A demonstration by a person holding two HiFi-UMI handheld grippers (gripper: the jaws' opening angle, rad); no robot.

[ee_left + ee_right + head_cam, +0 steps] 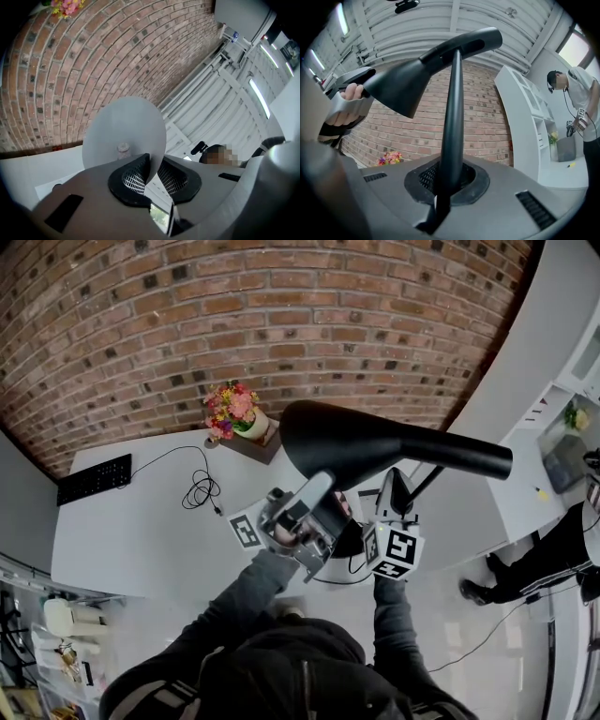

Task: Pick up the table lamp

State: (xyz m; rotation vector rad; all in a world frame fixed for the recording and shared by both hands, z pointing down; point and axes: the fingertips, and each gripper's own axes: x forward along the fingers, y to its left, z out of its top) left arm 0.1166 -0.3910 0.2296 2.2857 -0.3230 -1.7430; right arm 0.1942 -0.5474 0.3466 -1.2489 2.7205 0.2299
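The black table lamp has a cone shade [375, 442] on a thin stem [428, 484] over a dark round base [349, 538]. My right gripper [398, 491] is shut on the stem [452, 122], which runs up between its pads [423, 178] to the shade [401, 89]. My left gripper [319, 486] points steeply up at the shade's mouth. The pale inside of the shade [124, 124], with the bulb [123, 150], fills the left gripper view. The shade's rim stands between the left gripper's [151, 176] slightly parted jaws, and a sliver of gap shows on the right side.
A white desk [141, 531] runs along a brick wall [234, 306]. On it are a flower pot [236, 411], a black keyboard [94, 479] and a coiled cable [200, 488]. A person [553, 554] stands at the right by white shelving [525, 122].
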